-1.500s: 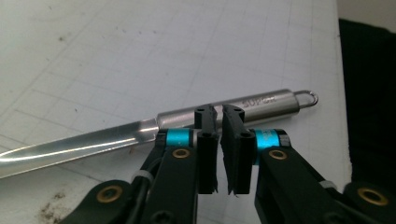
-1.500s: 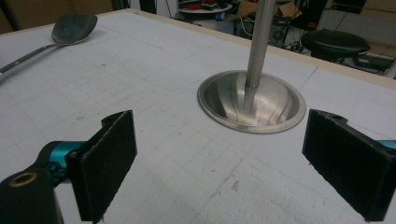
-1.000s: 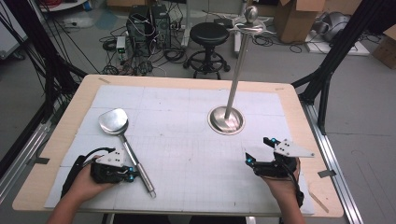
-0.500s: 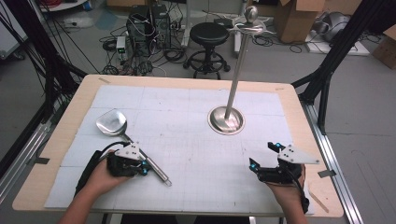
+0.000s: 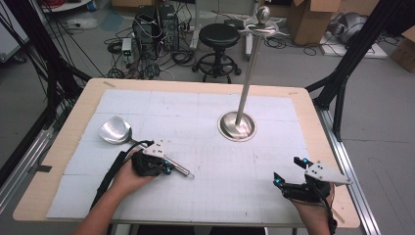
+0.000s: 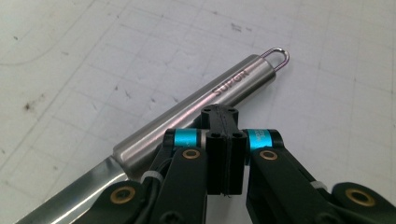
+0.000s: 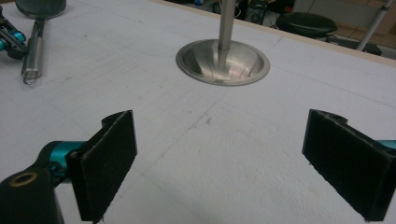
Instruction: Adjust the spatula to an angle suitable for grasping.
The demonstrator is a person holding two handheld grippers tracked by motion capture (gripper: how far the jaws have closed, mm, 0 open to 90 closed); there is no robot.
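**Ladle pinned at the handle, right gripper waiting**

Your left gripper [image 5: 164, 165] had its jaws closed together, pressing down beside or on the round steel handle of the ladle [image 5: 128, 137], which lay flat on the white gridded mat [image 5: 195, 112]; whether the pads truly clamped the handle cannot be told. The bowl pointed to the table's left, the hanging loop [image 6: 278, 57] toward the middle, probably so the loop could meet a hook on the stand [image 5: 238, 125]. Your right gripper [image 5: 289, 172] hovered with jaws wide and nothing between them, near the front right corner. Behind the wooden-edged table [image 5: 313, 127] stood a black stool [image 5: 219, 35], computers, cables and cardboard boxes.
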